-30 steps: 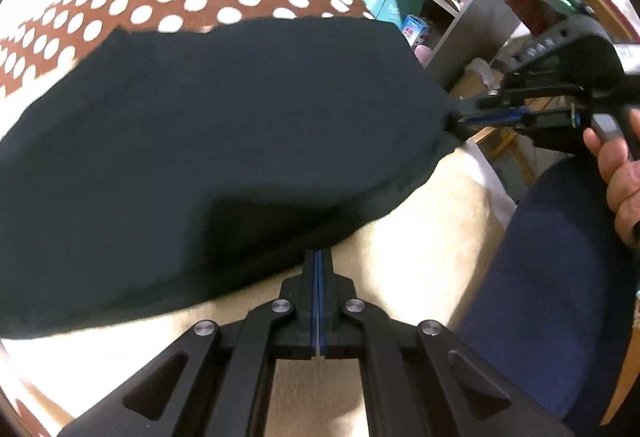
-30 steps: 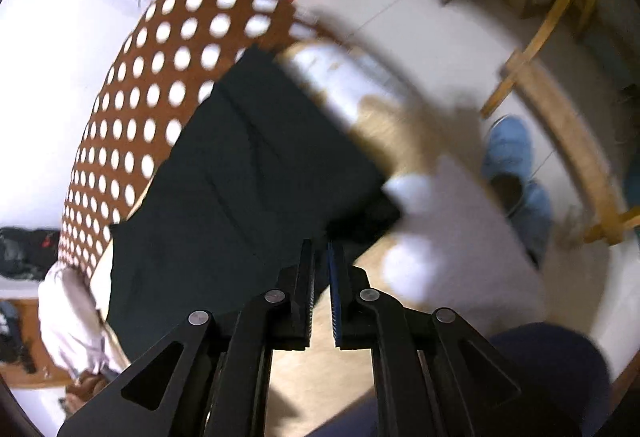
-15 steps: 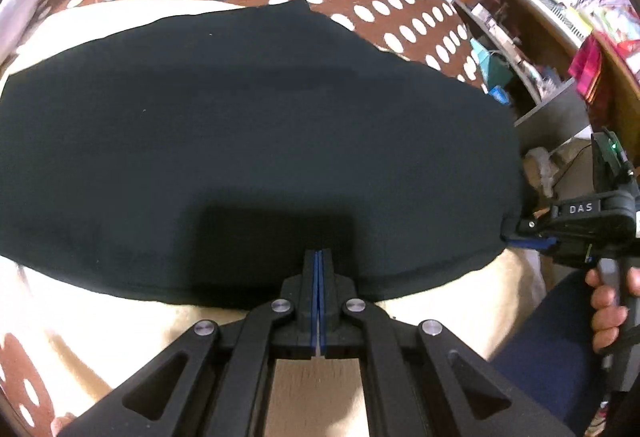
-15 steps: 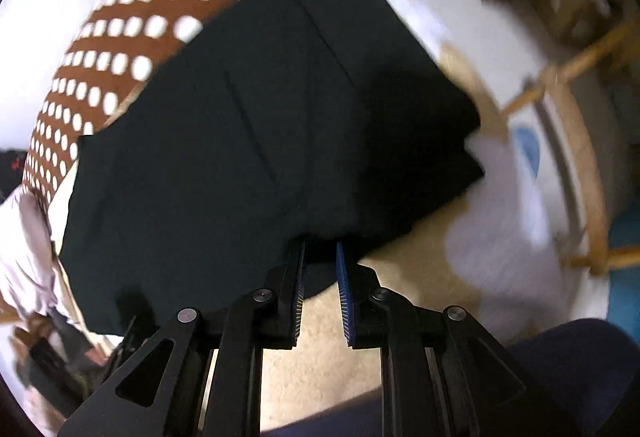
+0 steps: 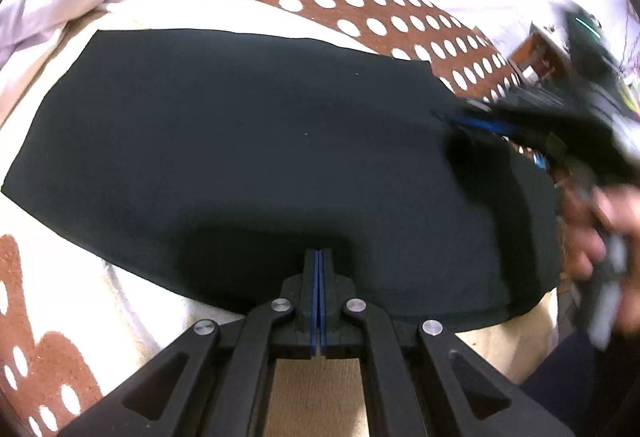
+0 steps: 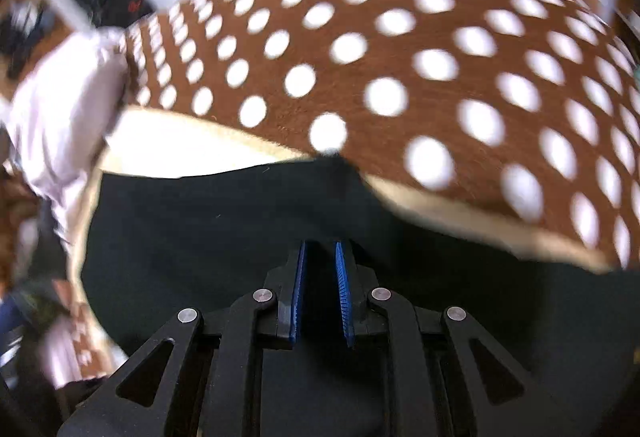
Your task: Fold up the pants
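The dark pants lie spread flat on a cream cover, next to a brown blanket with white dots. The left gripper has its jaws squeezed tight on the near edge of the pants. The right gripper is closing its jaws with pants cloth between them, but I cannot tell if the blue pads press on it; a hand holds it at the right.
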Demonstrator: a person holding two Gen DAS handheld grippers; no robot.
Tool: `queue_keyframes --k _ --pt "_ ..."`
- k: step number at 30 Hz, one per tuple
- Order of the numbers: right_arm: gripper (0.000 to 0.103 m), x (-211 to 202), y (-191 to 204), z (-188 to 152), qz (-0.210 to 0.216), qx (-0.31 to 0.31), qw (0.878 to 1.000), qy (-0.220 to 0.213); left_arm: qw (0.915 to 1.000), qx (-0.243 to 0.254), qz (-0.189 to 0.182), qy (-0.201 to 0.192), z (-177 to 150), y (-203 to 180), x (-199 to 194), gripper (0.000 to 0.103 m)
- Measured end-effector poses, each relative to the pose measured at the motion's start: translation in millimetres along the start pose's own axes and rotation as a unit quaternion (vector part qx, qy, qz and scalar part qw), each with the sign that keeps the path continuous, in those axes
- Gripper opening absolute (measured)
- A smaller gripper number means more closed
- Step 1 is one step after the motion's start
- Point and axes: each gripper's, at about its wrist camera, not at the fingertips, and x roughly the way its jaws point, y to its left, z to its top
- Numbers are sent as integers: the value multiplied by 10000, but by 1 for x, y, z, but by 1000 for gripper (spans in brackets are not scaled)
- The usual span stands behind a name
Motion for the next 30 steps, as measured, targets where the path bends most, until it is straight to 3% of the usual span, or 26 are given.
queue_keyframes --k 2,4,6,8,10,12,17,19,21,22,24,28,30 --pt "13 3 -5 12 -52 -49 9998 -171 10000 -59 -44 19 1 2 -1 1" --pt "13 -19 -5 16 -364 -5 9983 -449 9997 -174 -153 45 3 7 -2 1" --pt "13 -42 2 4 -43 -47 9970 -769 9996 -223 -140 33 5 9 -3 1" --pt "13 -44 10 -13 151 -162 9975 -667 9997 -195 108 -124 9 9 -7 1" --pt "13 -32 14 -30 -48 -355 9982 -475 9991 -283 282 -160 10 16 -6 1" --pt "13 -15 0 -43 -292 -251 9991 -201 9986 -467 223 -117 9 25 -3 1" --pt "16 -64 -5 -69 -323 27 9971 -683 9980 -365 444 -266 13 25 -14 1" --pt "23 -67 -1 -90 -362 56 9973 -632 9967 -541 551 -241 18 31 -13 2" --pt "38 -46 1 -100 -536 -22 9983 -228 9953 -679 693 -78 16 38 -9 1" --pt "38 -37 0 -107 -627 -14 9980 -12 9955 -635 702 28 15 39 -5 2" --pt "38 -52 9 -112 -714 -108 9973 -156 9957 -498 785 23 14 36 -6 2" --pt "40 -79 14 -120 -447 -11 9985 -306 9943 -573 900 6 12 34 -21 2" --pt "44 -64 25 -128 -534 -86 9985 -79 9929 -556 1048 26 11 35 -22 2"
